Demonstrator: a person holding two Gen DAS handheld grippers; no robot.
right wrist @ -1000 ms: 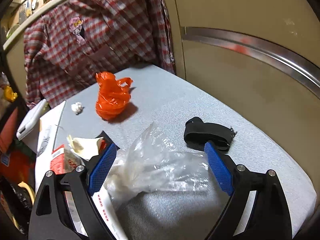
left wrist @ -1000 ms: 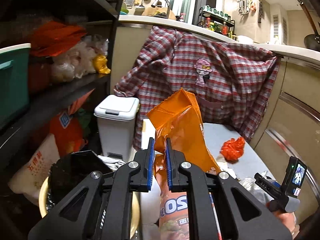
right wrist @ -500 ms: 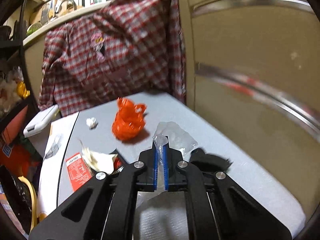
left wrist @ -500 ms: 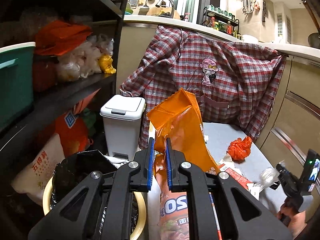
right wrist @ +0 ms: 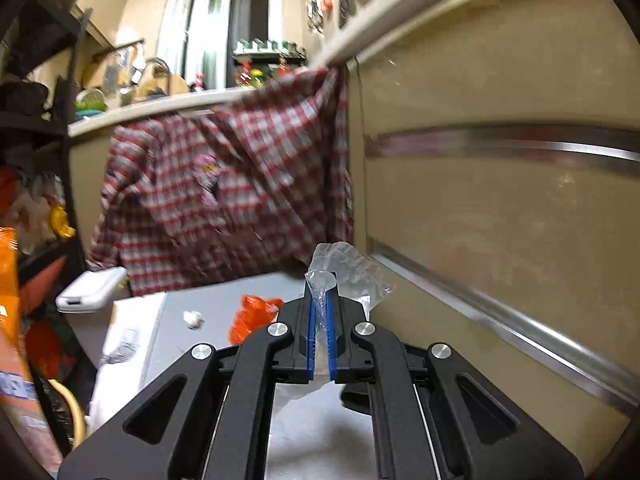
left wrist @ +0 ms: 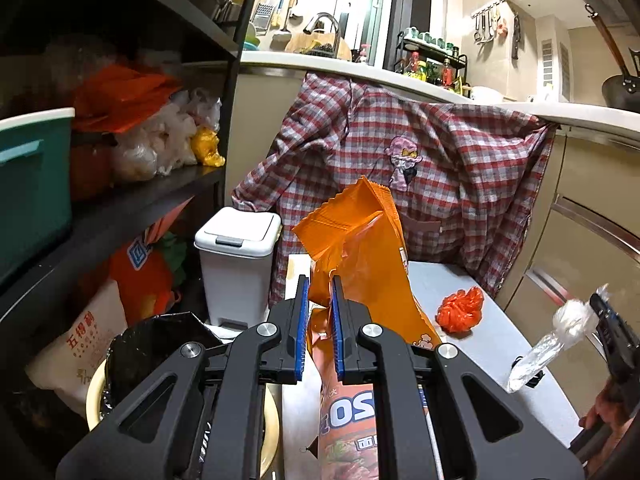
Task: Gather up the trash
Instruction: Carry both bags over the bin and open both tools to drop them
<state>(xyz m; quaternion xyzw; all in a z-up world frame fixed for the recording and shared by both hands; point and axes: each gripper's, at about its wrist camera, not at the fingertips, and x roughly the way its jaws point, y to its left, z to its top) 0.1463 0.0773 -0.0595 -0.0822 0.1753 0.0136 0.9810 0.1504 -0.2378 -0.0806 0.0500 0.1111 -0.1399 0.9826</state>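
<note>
Orange snack bag point(left wrist: 360, 264) is clamped in the left hand-held gripper point(left wrist: 318, 320), above the bench point(left wrist: 492, 344). Right hand-held gripper point(right wrist: 320, 316) pinches clear plastic wrap point(right wrist: 344, 268) above that bench.

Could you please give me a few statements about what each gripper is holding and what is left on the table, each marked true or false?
1. The left gripper is shut on the orange snack bag. True.
2. The right gripper is open and holds nothing. False: it is shut on the clear plastic wrapper.
3. The crumpled orange plastic bag lies on the grey table. True.
4. The white pedal bin has its lid open. False: the lid is closed.
5. A plaid shirt hangs from the counter edge behind the table. True.
</note>
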